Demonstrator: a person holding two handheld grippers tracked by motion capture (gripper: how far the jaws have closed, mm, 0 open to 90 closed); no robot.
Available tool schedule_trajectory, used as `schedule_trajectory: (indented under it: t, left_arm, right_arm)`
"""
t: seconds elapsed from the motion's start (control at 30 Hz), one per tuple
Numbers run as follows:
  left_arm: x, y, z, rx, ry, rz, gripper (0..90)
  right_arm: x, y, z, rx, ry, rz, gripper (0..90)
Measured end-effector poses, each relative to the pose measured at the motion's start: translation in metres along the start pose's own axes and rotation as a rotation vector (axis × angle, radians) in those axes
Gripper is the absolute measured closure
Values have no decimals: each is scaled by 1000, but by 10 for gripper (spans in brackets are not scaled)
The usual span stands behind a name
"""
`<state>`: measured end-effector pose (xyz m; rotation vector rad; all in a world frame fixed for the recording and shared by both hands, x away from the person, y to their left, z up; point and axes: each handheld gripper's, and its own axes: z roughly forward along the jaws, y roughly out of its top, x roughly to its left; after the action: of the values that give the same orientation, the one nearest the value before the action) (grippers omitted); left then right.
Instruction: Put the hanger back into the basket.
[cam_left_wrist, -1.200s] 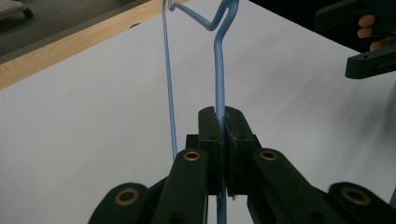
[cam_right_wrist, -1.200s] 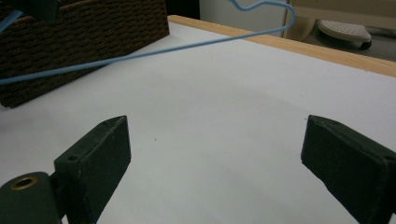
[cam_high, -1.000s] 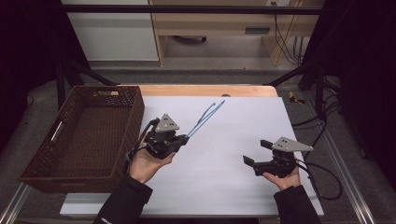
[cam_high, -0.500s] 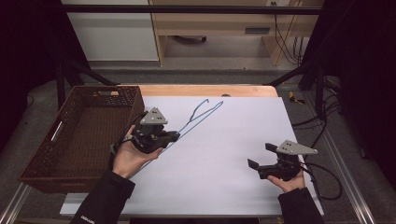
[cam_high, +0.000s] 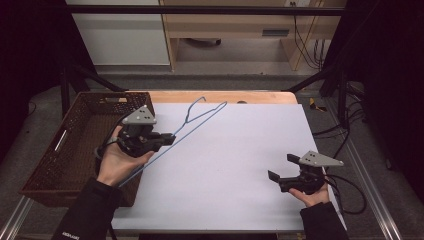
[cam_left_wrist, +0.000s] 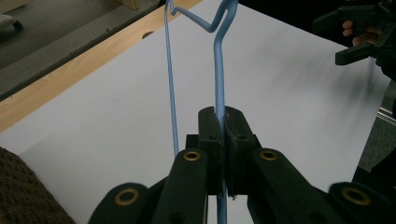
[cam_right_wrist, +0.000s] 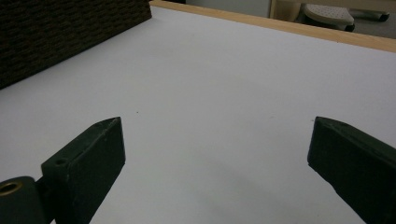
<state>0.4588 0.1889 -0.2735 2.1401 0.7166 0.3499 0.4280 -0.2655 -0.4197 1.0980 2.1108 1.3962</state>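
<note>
One blue wire hanger is up off the desk, held by the left gripper at about 9 o'clock on the white surface, just beside the single brown woven basket that sits at the desk's left edge. In the left gripper view the two black fingers are pressed together on one of the hanger's two long wires, while the other wire runs free just to the side; both wires meet at the bent neck near the desk's wooden far edge. From above, the hanger slants from the person's left hand up toward 12 o'clock, its hook end over the far strip of wood. The right gripper rests in the right hand at about 4 o'clock, well apart from the hanger, its two fingers spread wide with bare white desk between them.
</note>
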Motion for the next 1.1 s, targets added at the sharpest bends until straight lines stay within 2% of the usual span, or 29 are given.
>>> schedule_trajectory:
  t: [0.2, 0.37, 0.53, 0.67, 0.97, 1.1]
  left_arm:
    - [10, 0, -16, -4, 15, 5, 870]
    - [20, -1, -29, -21, 16, -8, 870]
    - [30, -4, -43, -28, 38, -7, 870]
    - [41, -7, -57, -49, 52, -26, 870]
    - [71, -25, -90, -89, 104, -51, 870]
    - [87, -39, -100, -86, 140, -76, 870]
  right_arm:
    - [0, 0, -3, -3, -7, -3, 42]
    - [0, -1, -5, -7, -17, -10, 34]
    - [-1, -2, -7, -10, -26, -3, 25]
    - [-1, -3, -7, -10, -27, -5, 23]
    - [0, -4, -6, 1, -27, -2, 23]
    - [-1, -4, -7, -2, -29, -3, 23]
